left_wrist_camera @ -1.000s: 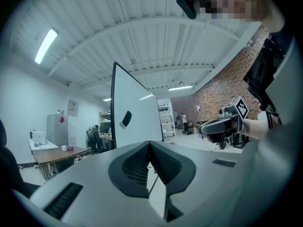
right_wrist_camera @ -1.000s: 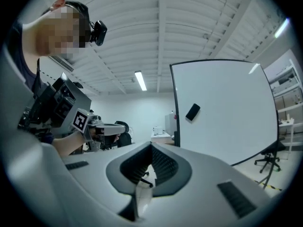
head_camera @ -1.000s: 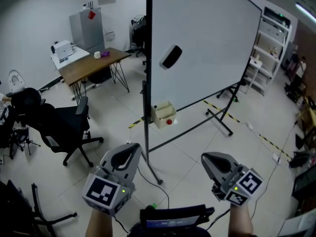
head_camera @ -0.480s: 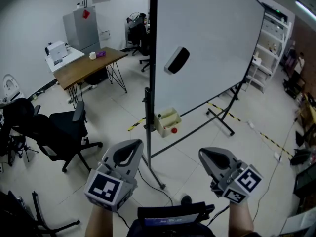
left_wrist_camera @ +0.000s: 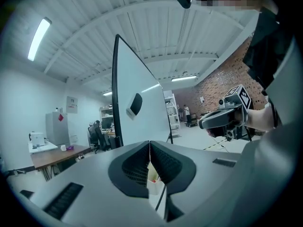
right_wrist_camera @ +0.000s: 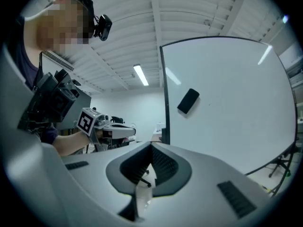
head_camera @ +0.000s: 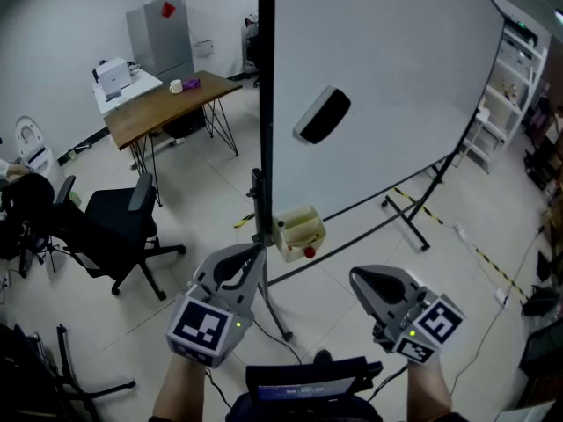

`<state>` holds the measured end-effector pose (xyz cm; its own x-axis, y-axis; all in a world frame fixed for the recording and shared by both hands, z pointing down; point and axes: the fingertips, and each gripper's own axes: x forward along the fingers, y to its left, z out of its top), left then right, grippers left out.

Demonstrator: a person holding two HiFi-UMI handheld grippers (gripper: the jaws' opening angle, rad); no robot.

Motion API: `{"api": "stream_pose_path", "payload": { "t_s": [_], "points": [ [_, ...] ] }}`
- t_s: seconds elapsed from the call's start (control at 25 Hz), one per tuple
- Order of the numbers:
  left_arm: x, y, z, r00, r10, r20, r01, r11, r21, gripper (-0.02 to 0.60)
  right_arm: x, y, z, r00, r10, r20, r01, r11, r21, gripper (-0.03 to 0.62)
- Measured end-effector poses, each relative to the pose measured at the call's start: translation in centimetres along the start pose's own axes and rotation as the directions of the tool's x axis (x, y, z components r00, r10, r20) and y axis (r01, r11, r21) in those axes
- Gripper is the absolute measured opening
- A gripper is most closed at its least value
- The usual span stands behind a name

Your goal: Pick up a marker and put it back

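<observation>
The left tongs (head_camera: 255,253) and right tongs (head_camera: 356,281) are each pressed together at the tips, with nothing between them. Both are held low in front of a white board (head_camera: 396,86) on a wheeled stand.

A cream box (head_camera: 299,229) hangs on the board's dark post (head_camera: 264,148), just beyond the left tongs. It has a small red spot at its lower edge. Any marker in it is too small to single out. A black eraser (head_camera: 322,115) sticks to the board above the box.

Only the head view shows the floor. There it takes in a black chair (head_camera: 114,222), a wooden tabletop (head_camera: 167,108) with a cup and a purple item, a grey cabinet (head_camera: 163,33) with a red tag, striped tape (head_camera: 457,236) and shelves (head_camera: 510,60).

Only the left gripper view shows the ribbed ceiling, a light strip (left_wrist_camera: 39,38) and a brick wall (left_wrist_camera: 227,79). It also shows the right tongs side-on in a hand.

The right gripper view shows the board's face, and the left tongs side-on beside it.

The checkered cube (head_camera: 205,331) on each gripper bears black-and-white squares and no letters. A poster (left_wrist_camera: 72,104) on the far wall is too small to read.
</observation>
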<state>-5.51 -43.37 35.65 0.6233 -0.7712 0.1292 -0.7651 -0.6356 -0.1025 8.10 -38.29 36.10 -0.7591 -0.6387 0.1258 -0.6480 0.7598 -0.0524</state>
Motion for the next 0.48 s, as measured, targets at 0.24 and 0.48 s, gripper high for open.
{"api": "stream_pose_path", "payload": {
  "t_s": [0.24,0.48],
  "points": [
    [5.1,1.2,-3.5,0.999,0.004,-0.051,-0.007,0.998,-0.057,0.143,1.2,-3.0,-1.8,0.999,0.029,-0.038,-0.027,0.999,0.043,0.012],
    [9.5,2.4,-9.1,0.993,-0.009,-0.121,-0.005,0.994,-0.113,0.245,1.4,-5.2,-4.3,0.997,0.011,-0.078,-0.004,0.996,0.092,0.012]
  ]
}}
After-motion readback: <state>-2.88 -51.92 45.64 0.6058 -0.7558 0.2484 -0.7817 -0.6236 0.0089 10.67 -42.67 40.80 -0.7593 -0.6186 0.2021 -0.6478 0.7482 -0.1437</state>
